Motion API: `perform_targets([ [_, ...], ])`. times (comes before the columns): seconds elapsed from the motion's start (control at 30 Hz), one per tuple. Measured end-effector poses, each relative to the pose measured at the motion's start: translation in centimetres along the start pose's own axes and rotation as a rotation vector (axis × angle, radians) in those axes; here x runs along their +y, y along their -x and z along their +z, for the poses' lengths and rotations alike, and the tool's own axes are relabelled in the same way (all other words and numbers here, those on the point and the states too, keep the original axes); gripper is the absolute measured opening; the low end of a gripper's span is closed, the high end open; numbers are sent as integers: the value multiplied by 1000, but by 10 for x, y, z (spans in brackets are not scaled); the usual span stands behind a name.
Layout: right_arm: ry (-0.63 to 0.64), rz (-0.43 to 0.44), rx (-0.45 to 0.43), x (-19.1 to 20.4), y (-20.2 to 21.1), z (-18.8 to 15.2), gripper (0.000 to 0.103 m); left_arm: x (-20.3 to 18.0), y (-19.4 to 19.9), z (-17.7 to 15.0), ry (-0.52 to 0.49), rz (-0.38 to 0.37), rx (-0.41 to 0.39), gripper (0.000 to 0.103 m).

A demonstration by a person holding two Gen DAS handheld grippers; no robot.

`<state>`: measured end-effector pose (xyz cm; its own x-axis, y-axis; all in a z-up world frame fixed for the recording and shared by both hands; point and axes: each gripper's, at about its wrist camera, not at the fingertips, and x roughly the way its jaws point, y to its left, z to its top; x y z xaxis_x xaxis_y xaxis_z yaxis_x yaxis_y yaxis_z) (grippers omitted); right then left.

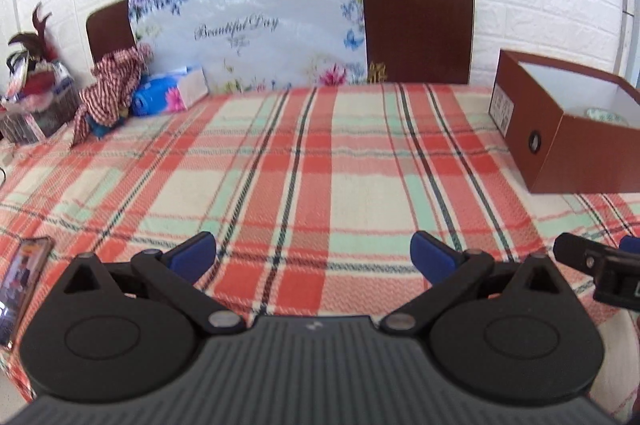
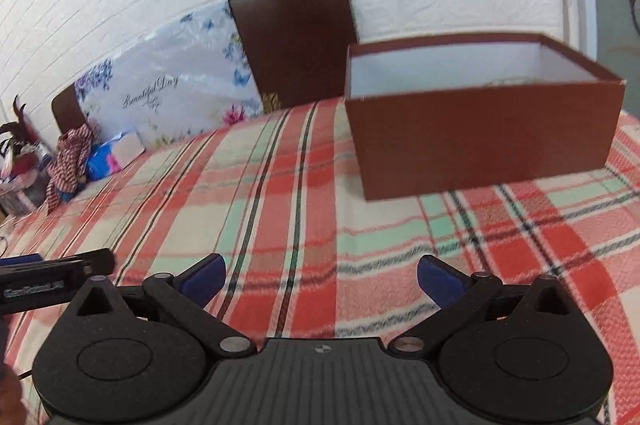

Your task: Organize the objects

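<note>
Both grippers hover low over the plaid cloth (image 1: 304, 153): left gripper (image 1: 313, 253) & right gripper (image 2: 321, 275), jaws spread wide, nothing held. Brown box (image 2: 480, 145) sits open-topped ahead-right of the right gripper, nearer it than the left; long side faces it. Something pale-green inside (can't ID). Loose items, tissue pack (image 1: 170, 91) & checked cloth (image 1: 110, 83), lie far-left, so prob. left's reach.

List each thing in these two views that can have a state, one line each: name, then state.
Left gripper: open, holding nothing.
Right gripper: open, holding nothing.
Brown box: lid off, upright on the tablecloth, something small inside.
Phone: screen lit, lying at the table's left edge.
Tissue pack: lying on its side by the wall.
Striped cloth: crumpled in a heap.
</note>
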<state>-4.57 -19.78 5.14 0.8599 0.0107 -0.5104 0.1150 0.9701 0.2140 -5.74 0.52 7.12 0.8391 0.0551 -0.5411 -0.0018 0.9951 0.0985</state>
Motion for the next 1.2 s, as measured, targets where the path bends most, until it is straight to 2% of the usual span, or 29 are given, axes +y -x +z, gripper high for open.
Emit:
perform_targets([
  [0.3, 8, -73, -75, -1, 2, 4, 102, 1, 15, 11, -9, 32, -74, 103],
  [0.43, 28, -111, -129, 9, 3, 6, 102, 5, 25, 12, -20, 48, -100, 103],
  [0.53, 53, -109, -157, 22, 1, 5, 102, 11, 34, 12, -17, 59, -122, 103],
  [0.67, 81, -90, -152, 28, 0, 2, 102, 13, 38, 13, -7, 39, -110, 103],
  [0.8, 79, -130, -151, 19, 9, 3, 102, 1, 36, 19, -28, 29, -136, 103],
  [0.97, 70, -209, -188, -3, 37, 6, 102, -20, 34, 46, -35, -70, -217, 103],
  [1.1, 35, -281, -219, -19, 61, -1, 102, -46, 28, 61, -58, -175, -187, 103],
  [1.2, 8, -329, -241, -28, 77, -8, 102, -75, 27, 62, -143, -246, -157, 103],
])
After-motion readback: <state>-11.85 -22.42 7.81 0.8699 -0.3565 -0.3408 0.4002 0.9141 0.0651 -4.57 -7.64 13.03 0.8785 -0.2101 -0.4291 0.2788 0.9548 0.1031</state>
